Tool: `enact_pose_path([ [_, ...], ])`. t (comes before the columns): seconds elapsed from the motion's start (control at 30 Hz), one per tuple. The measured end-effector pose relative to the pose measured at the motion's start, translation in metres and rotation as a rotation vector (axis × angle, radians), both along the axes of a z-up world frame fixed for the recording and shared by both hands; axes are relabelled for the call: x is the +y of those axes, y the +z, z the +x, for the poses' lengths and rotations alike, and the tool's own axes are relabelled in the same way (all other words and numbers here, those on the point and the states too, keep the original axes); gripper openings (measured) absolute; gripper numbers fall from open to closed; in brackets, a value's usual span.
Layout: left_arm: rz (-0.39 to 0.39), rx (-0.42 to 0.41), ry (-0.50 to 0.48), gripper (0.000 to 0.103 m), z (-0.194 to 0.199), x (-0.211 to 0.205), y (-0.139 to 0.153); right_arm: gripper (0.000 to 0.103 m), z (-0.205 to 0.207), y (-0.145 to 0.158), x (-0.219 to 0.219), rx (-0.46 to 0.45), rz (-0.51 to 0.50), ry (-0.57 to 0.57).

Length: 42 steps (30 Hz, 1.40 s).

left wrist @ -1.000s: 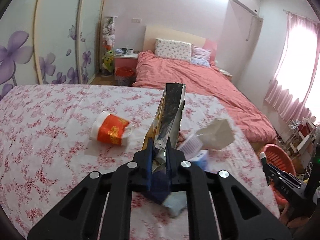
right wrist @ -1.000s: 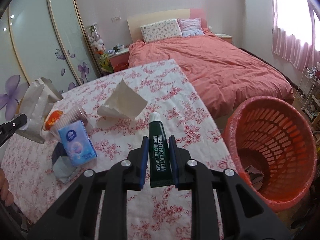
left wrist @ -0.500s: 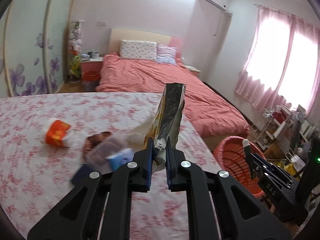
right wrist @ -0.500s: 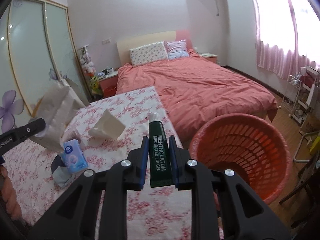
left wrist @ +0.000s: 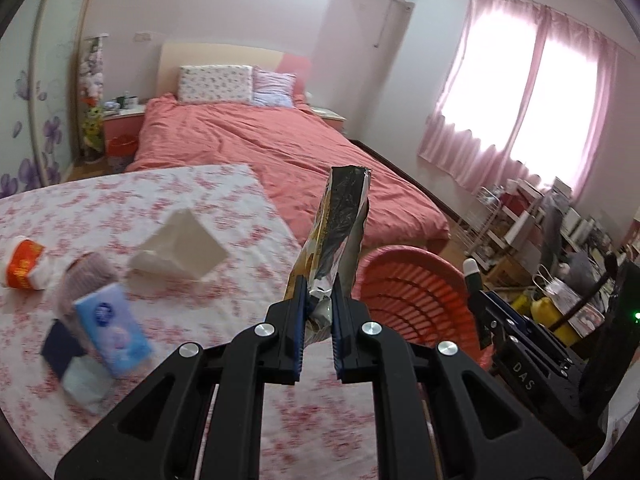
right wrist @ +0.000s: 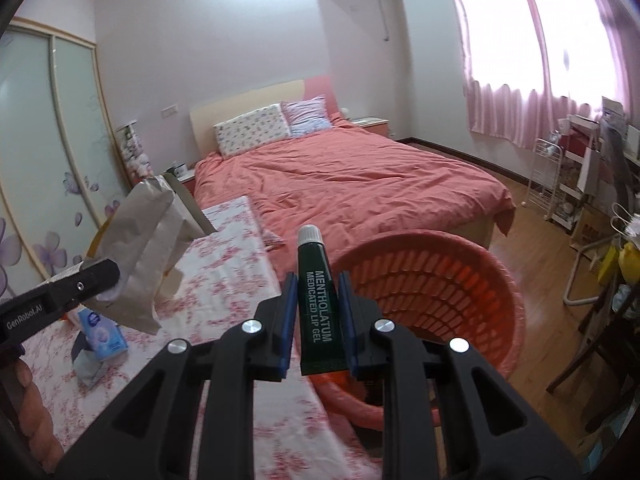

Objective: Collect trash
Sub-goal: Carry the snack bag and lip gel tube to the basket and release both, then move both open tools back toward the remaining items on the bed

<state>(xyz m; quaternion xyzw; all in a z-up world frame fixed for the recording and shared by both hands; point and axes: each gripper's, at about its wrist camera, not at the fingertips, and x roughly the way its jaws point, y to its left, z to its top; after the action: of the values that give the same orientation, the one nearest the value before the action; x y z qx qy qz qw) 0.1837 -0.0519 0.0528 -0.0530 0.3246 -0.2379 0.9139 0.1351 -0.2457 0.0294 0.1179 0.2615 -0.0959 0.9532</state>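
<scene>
While the left tongs (left wrist: 316, 312) pinch an upright foil snack bag (left wrist: 340, 232) above the tabletop (left wrist: 224, 200) edge, the right tongs (right wrist: 318, 312) clamp a Mentholatum lip gel tube (right wrist: 318, 300) beside the orange basket (right wrist: 460, 280).

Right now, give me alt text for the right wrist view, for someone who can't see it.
The right gripper holds a green lip gel tube upright in front of a red basket on the floor. To the left, the left gripper holds a foil bag over a floral table; a pink bed lies behind.
</scene>
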Motion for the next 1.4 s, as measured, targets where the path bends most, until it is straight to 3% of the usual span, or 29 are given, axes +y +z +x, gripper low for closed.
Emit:
enact_pose_path([
  [0.57,0.009,0.069,-0.149,0.011,0.003,-0.087,-0.025,0.021,-0.007,-0.029,-0.068,0.009,0.048,-0.134],
  [1.07,0.037,0.134,-0.208,0.011,0.009,-0.131,-0.049,0.021,0.008,-0.049,-0.102,0.023,0.106,-0.173],
  [1.17,0.050,0.144,-0.206,0.015,0.011,-0.133,-0.055,0.023,0.012,-0.052,-0.108,0.024,0.125,-0.166],
  [1.3,0.067,0.163,-0.189,0.041,0.014,-0.131,-0.062,0.037,0.011,-0.056,-0.115,0.024,0.131,-0.185],
  [1.4,0.070,0.179,-0.174,0.041,0.015,-0.125,-0.066,0.037,0.005,-0.058,-0.117,0.029,0.123,-0.201],
])
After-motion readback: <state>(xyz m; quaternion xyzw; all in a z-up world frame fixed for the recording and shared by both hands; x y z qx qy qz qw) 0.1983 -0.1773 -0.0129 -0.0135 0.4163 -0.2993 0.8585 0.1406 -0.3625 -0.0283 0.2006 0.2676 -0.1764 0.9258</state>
